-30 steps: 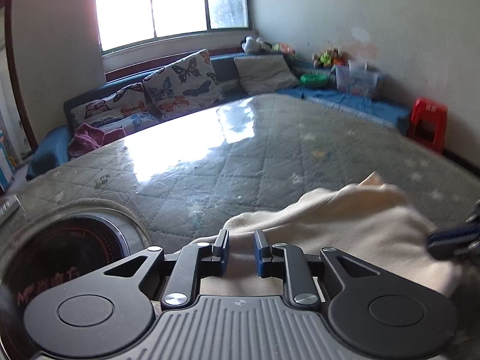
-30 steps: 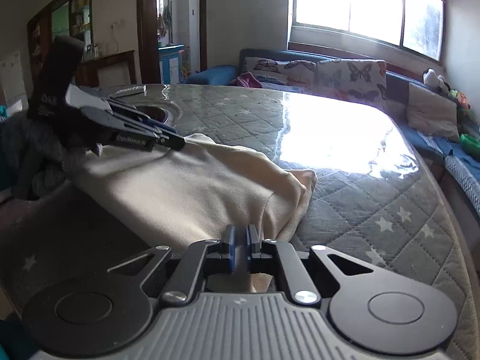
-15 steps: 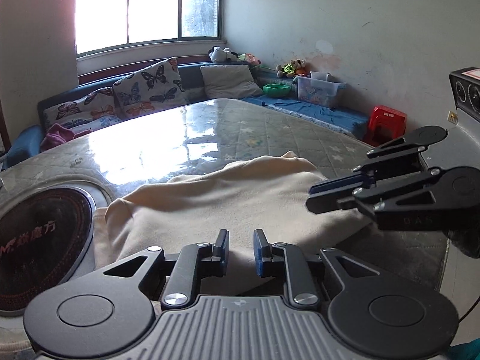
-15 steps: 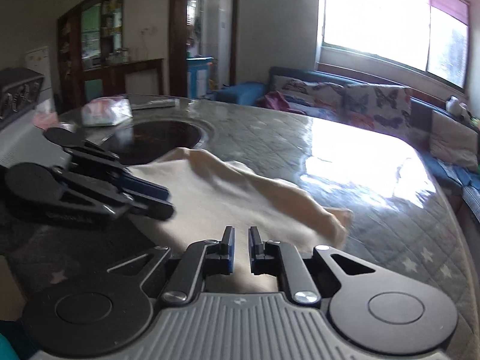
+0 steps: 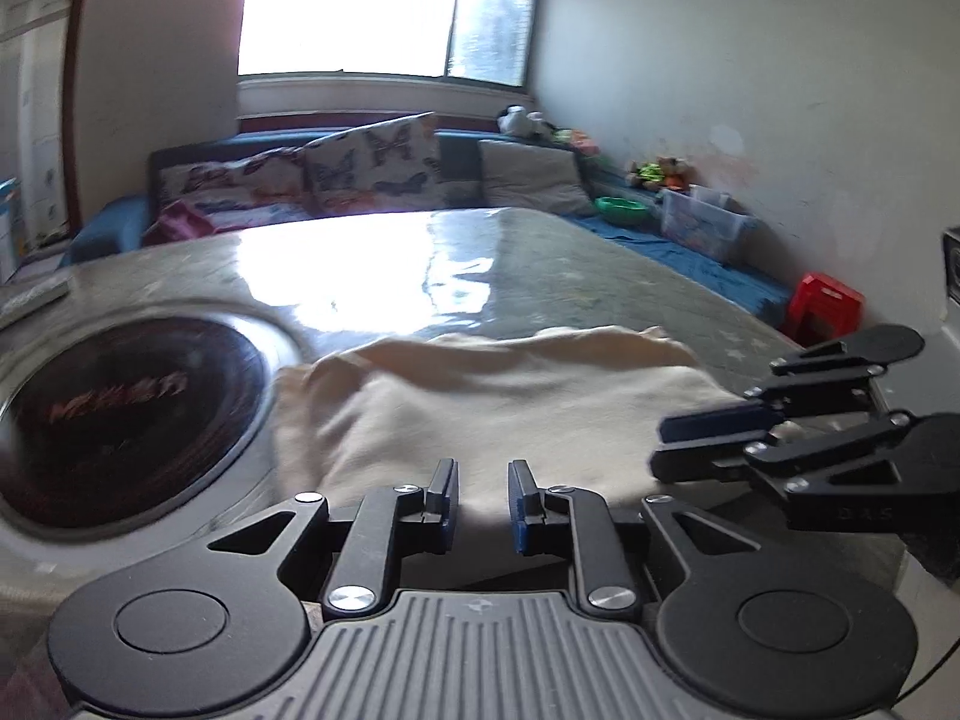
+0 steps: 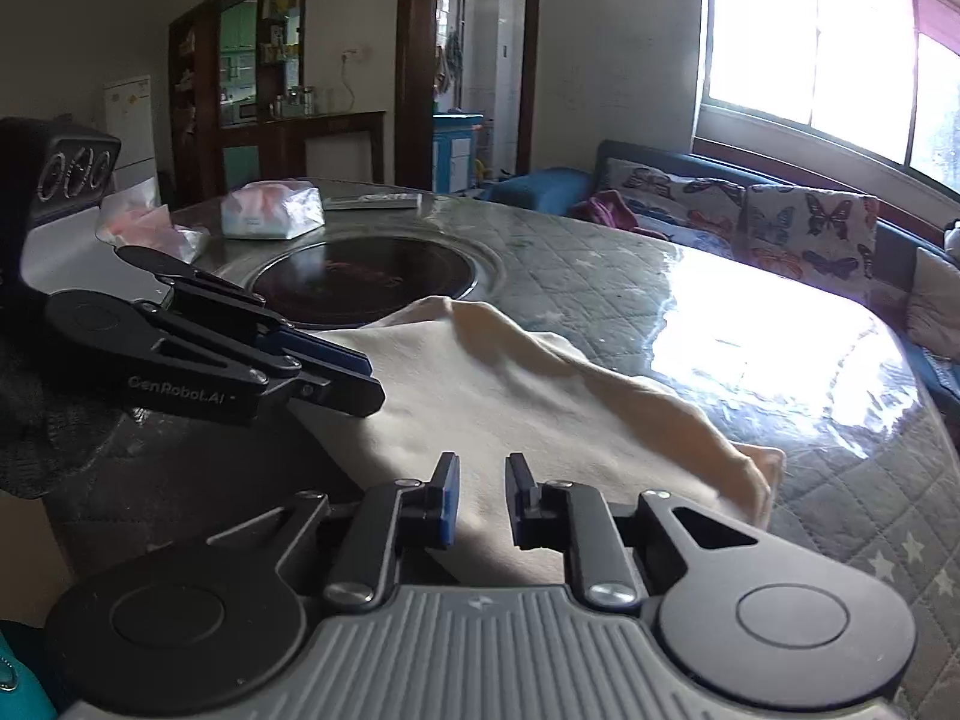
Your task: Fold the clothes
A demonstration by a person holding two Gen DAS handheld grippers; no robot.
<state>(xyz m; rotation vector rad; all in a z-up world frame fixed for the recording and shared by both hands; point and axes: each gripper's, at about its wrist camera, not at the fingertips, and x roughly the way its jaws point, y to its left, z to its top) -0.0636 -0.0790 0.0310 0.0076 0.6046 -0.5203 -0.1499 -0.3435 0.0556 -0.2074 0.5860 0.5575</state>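
Garment: a cream cloth (image 5: 498, 402) lies partly folded on the table (image 5: 540, 264), one rumpled edge raised along its far side; in the right wrist view the same cloth (image 6: 540, 408) runs from beside the round dark inset hob (image 6: 366, 282) toward the table's near edge.
Left gripper: the left gripper (image 5: 483, 504) has its jaws standing slightly apart with a clear gap, nothing pinched; the cloth's near hem lies just beyond and below the fingertips, not pressed by the pads.
Right gripper: the right gripper (image 6: 482, 495) has just been opening its jaws; the cloth shows through the gap under them but the pads do not press it, so it reads as released.
Seen from the other side: the right gripper (image 5: 690, 438) sits at the cloth's right edge in the left wrist view, and the left gripper (image 6: 360, 378) sits at its left edge in the right wrist view.
Why held so: both grippers point down along the near hem, one at each side, likely having laid a fold flat and letting the fabric settle.
Judged step: a fold looks set down; the bunched far edge would probably need smoothing or another fold.
Clutter: plastic-wrapped packs (image 6: 270, 213) rest beyond the hob, well apart from the cloth.
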